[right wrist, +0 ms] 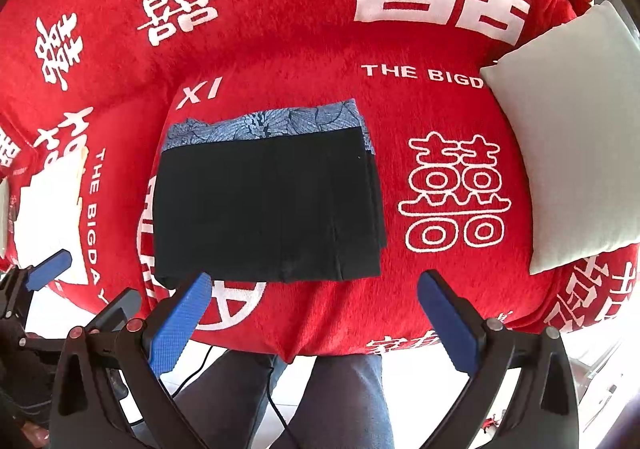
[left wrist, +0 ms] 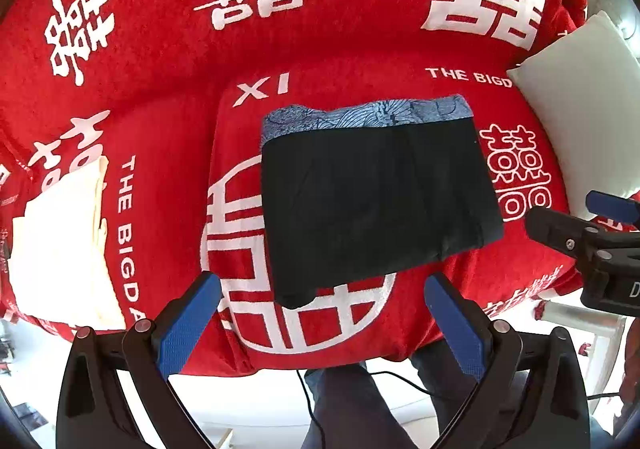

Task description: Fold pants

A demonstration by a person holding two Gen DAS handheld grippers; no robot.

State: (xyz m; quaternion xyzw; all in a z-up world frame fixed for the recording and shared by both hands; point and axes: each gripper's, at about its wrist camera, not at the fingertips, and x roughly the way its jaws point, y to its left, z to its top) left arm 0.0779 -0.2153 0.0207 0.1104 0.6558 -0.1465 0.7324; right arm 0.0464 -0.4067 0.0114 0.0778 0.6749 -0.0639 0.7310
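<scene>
Black pants (left wrist: pixel 376 205) with a blue patterned waistband (left wrist: pixel 360 115) lie folded into a flat rectangle on the red sofa seat, waistband at the far side. The same pants (right wrist: pixel 268 209) show in the right wrist view, left of centre. My left gripper (left wrist: pixel 322 283) is open, hovering just in front of the pants' near edge, empty. My right gripper (right wrist: pixel 316 283) is open and empty too, near the pants' near right corner. The right gripper (left wrist: pixel 600 225) also shows at the right edge of the left wrist view, and the left gripper (right wrist: pixel 44 269) at the left edge of the right wrist view.
The red cover (left wrist: pixel 168 153) with white characters drapes the seat and backrest. A pale cushion (right wrist: pixel 572 145) leans at the right. Folded cream cloth (left wrist: pixel 60 249) lies at the left. A person's legs (right wrist: pixel 344 401) and a black cable (right wrist: pixel 276 401) are below the seat's front edge.
</scene>
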